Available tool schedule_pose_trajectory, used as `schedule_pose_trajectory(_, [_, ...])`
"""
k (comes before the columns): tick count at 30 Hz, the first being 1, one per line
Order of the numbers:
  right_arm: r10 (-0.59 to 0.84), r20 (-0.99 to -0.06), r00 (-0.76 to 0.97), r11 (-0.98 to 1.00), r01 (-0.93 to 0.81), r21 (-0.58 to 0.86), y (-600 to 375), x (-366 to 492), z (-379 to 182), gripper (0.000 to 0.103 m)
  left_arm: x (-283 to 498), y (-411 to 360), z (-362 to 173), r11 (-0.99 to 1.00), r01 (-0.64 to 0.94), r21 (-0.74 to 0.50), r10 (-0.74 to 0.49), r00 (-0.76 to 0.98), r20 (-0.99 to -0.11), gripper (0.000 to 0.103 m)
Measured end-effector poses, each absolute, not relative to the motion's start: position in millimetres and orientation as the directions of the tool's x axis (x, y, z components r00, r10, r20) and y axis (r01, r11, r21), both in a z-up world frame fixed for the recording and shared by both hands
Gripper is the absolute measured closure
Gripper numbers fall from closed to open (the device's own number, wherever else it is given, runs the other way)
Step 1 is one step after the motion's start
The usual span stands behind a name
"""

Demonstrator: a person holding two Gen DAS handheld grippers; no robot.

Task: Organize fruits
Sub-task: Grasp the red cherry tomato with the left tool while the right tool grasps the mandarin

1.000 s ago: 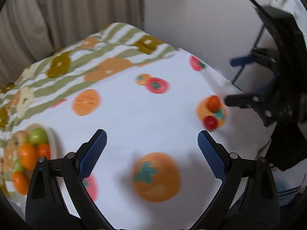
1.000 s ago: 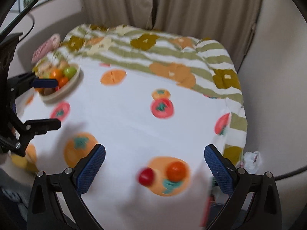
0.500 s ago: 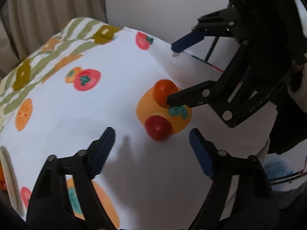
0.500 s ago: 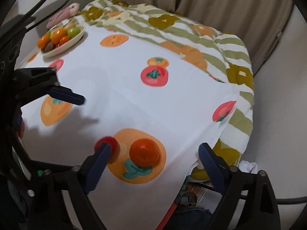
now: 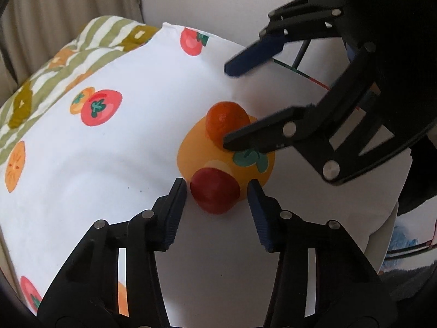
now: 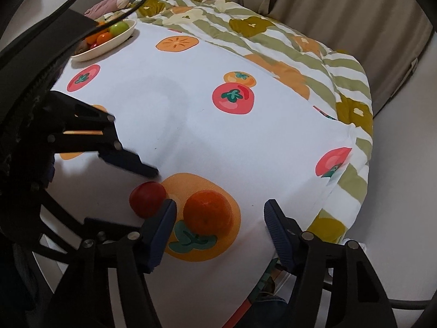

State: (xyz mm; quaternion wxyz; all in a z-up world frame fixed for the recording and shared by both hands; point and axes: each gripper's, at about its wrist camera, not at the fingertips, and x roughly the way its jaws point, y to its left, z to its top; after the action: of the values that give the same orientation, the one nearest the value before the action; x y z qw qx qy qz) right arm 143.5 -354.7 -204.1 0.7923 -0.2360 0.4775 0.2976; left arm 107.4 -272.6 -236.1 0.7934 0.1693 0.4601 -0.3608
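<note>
My left claw (image 5: 217, 191) spreads apart around the red fruit (image 5: 215, 190) at lower centre, my right claw (image 6: 220, 213) apart around the orange (image 6: 207, 212).

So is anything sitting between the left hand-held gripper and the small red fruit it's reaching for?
Nothing visible does. The left hand-held gripper is open with the small round red fruit between its fingers. The round orange fruit lies beyond it, inside the open right hand-held gripper.

Beige curtains (image 6: 341, 8) hang behind my table — a plain white wall (image 5: 218, 2) (bare, evenly lit) beside them.
</note>
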Motion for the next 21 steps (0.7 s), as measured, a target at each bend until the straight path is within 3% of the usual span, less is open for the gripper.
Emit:
schedule_pose_trajectory(2, [0.244, -0.904, 0.350, 0.702, -0.707, -0.084, -352, 143, -207, 0.047, 108, -273, -236, 0.685, 0.726, -0.061, -0.417, 0.322, -0.850, 0.064])
schedule_pose_trajectory(15, [0.238, -0.919, 0.315, 0.684, -0.726, -0.072, -345, 147, -220, 0.064, 109, -258, -235, 0.709, 0.704, -0.053, -0.395, 0.333, -0.856, 0.064])
schedule_pose_trajectory(21, [0.234, -0.918, 0.321, 0.689, -0.721, -0.077, -345, 148, -221, 0.066, 111, -250, -233, 0.723, 0.689, -0.049, -0.385, 0.343, -0.857, 0.064])
